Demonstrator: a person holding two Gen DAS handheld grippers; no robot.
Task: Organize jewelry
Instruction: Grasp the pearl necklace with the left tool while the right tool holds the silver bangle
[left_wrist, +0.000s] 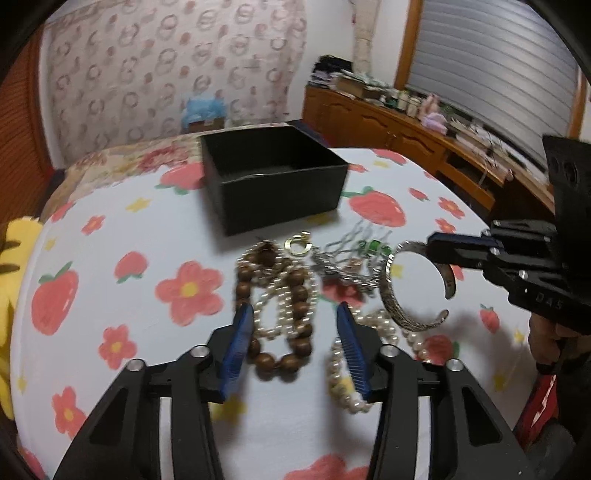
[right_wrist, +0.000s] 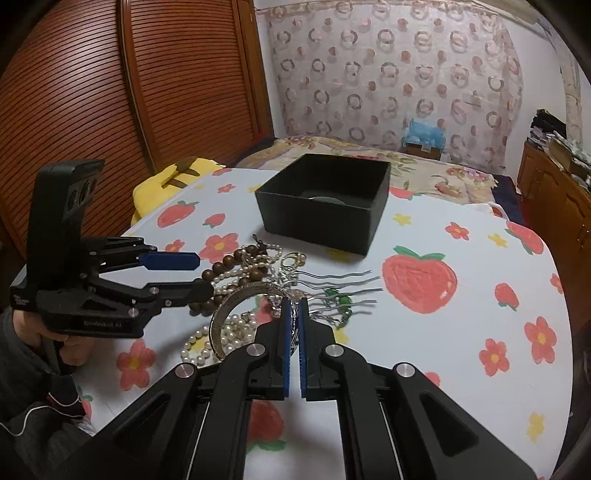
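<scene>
Your right gripper (right_wrist: 294, 306) is clamped on the silver cuff (left_wrist: 413, 284), pads pressed together on its band; the cuff hangs tilted just above the jewelry pile, open ends toward you. Your left gripper (left_wrist: 295, 325) has its jaws wide apart, straddling the wooden bead bracelet (left_wrist: 280, 306), hovering low over the pile and pointing far toward the box. Black box (right_wrist: 325, 206) sits open at the far side of the pile, a bare strip of tablecloth (right_wrist: 461, 332) between them. Something dark and round lies in the box; can't tell what. Pearl strands (right_wrist: 229, 332), a gold ring (left_wrist: 297, 243) and silver hairpins (right_wrist: 332, 284) crowd the middle. Right half of the cloth is open. The two grippers flank the pile, near each other but apart.
</scene>
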